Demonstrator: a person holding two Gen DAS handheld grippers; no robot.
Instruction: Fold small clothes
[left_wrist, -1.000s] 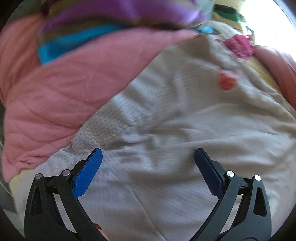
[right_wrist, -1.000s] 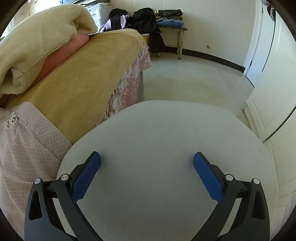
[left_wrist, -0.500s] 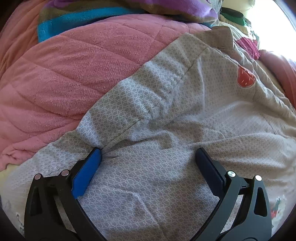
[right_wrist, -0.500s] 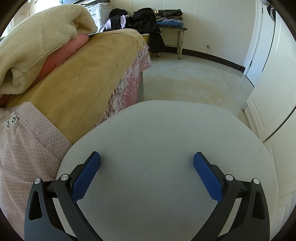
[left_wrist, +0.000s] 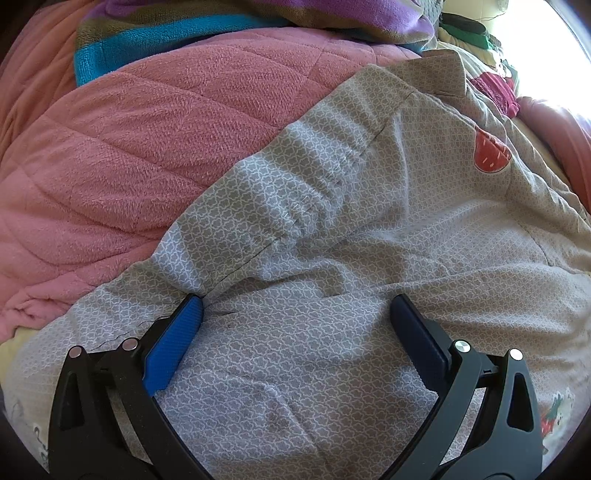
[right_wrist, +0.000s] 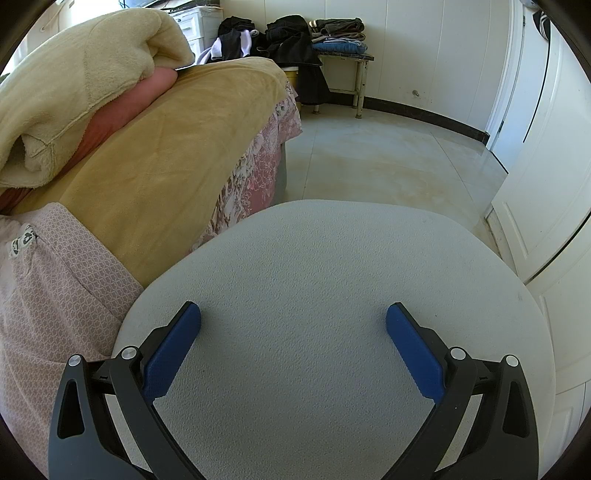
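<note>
Pink quilt (left_wrist: 140, 158) underlies a grey patterned garment (left_wrist: 369, 258), wrinkled, with a strawberry patch. Left gripper (left_wrist: 295, 325) spreads wide over it, holding nothing; right gripper (right_wrist: 293, 332) likewise above a pale surface (right_wrist: 332, 258).

The left gripper (left_wrist: 295, 314) spreads wide over a grey patterned garment (left_wrist: 369, 258), its left pad touching the bunched seam of a sleeve (left_wrist: 280, 184). Ahead and to the left lies a pink quilted blanket (left_wrist: 129, 147); a strawberry patch (left_wrist: 489, 155) sits ahead right.
</note>
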